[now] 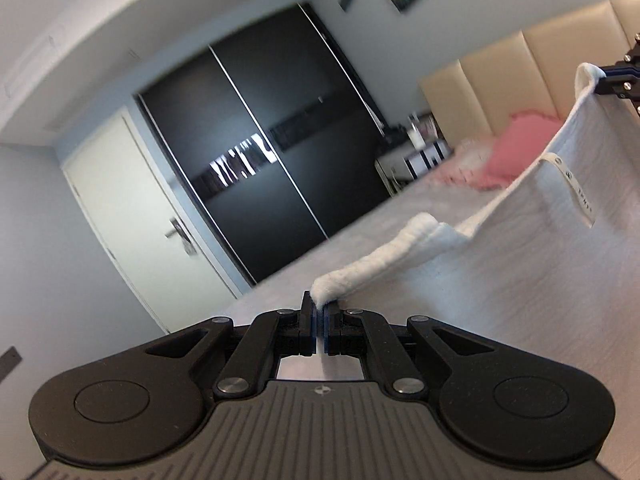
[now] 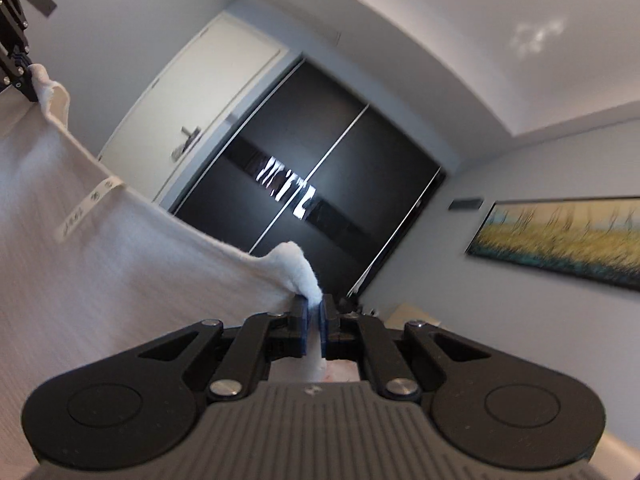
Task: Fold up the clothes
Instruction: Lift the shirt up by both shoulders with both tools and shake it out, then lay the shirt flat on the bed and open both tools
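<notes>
A white garment [image 1: 532, 248] with a sewn label [image 1: 576, 188] hangs stretched between both grippers above the bed. My left gripper [image 1: 319, 310] is shut on one corner of its top edge. My right gripper [image 2: 316, 308] is shut on the other corner, which bunches up above the pads. In the left wrist view the right gripper [image 1: 616, 80] shows at the far right, clamped on the cloth. In the right wrist view the left gripper [image 2: 22, 80] shows at the upper left, also clamped on the white garment [image 2: 104, 264]. The lower part of the garment is hidden.
A bed [image 1: 360, 236] with a beige padded headboard [image 1: 500, 68] lies below. Pink cloth [image 1: 520, 148] sits near the headboard. A dark sliding wardrobe [image 1: 256, 152], a white door [image 1: 140, 208], a small side table [image 1: 420, 156] and a wall painting [image 2: 560, 236] surround the bed.
</notes>
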A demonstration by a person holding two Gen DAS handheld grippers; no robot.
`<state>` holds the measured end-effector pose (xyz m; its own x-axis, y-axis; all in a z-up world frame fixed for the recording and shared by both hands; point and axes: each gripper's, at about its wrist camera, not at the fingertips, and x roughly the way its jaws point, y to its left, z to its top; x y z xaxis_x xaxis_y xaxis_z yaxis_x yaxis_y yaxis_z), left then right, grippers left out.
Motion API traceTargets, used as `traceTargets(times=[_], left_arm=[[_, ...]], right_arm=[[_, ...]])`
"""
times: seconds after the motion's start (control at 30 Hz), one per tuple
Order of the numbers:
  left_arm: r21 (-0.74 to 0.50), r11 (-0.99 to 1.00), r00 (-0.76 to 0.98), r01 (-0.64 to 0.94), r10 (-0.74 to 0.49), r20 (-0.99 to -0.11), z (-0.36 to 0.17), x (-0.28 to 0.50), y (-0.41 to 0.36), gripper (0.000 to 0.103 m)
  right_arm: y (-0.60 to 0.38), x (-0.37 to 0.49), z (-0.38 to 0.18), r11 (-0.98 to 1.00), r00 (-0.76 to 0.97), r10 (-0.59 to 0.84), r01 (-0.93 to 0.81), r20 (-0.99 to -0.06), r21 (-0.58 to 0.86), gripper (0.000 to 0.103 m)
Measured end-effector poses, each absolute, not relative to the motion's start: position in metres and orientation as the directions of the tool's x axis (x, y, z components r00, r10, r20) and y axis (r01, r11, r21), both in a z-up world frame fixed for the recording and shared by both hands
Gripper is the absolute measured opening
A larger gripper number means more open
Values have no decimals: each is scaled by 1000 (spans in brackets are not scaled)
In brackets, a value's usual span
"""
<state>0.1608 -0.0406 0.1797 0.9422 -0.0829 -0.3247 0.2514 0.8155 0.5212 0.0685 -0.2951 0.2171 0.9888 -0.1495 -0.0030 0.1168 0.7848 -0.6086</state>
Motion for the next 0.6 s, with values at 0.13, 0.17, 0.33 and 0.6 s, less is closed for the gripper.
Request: traceTargets(times=[0.13,0.17,0.33,0.6], left_arm=[[510,806,906,300,-74,-416,127,223,-43,1],[515,798,896,314,-70,-438,111,235,-40,1],[494,788,839,369,-54,-541,41,285,-28,1],[386,832,746,397,-48,-664,-38,336,-18,1]], right_arm=[[-299,146,166,791,974,-188,73,-127,-607,7],[-302,161,148,792,967,-198,61,-161,-607,7],[-303,250,76,783,927,-224,-14,-302,-622,7],[-291,308,-34,780,857,-254,-94,-449,-619,7]])
